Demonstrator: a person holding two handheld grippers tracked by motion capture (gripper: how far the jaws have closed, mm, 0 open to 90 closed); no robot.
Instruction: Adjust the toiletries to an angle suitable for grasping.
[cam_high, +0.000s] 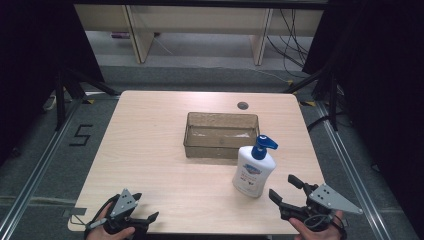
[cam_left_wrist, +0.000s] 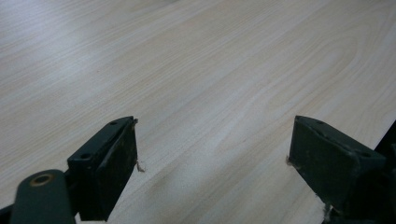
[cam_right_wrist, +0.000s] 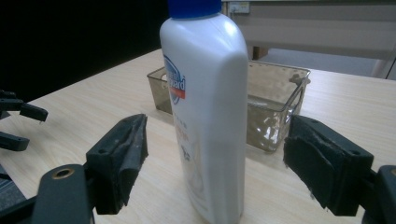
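Right gripper (cam_high: 285, 189) — fingers wide apart — faces upright soap bottle (cam_high: 253, 170).

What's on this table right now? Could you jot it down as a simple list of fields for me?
Surface: light wooden table
Bottle: white pump bottle with blue pump, upright, near the table's right front
Container: clear rectangular bin, just behind the bottle
Right gripper: open, facing the bottle, not touching it
Left gripper: open, over bare table at the front left

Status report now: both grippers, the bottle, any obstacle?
Right gripper open, fingers either side of pump bottle, not gripping. Left gripper open, over bare table. Bottle upright beside clear bin. Nothing in the way.
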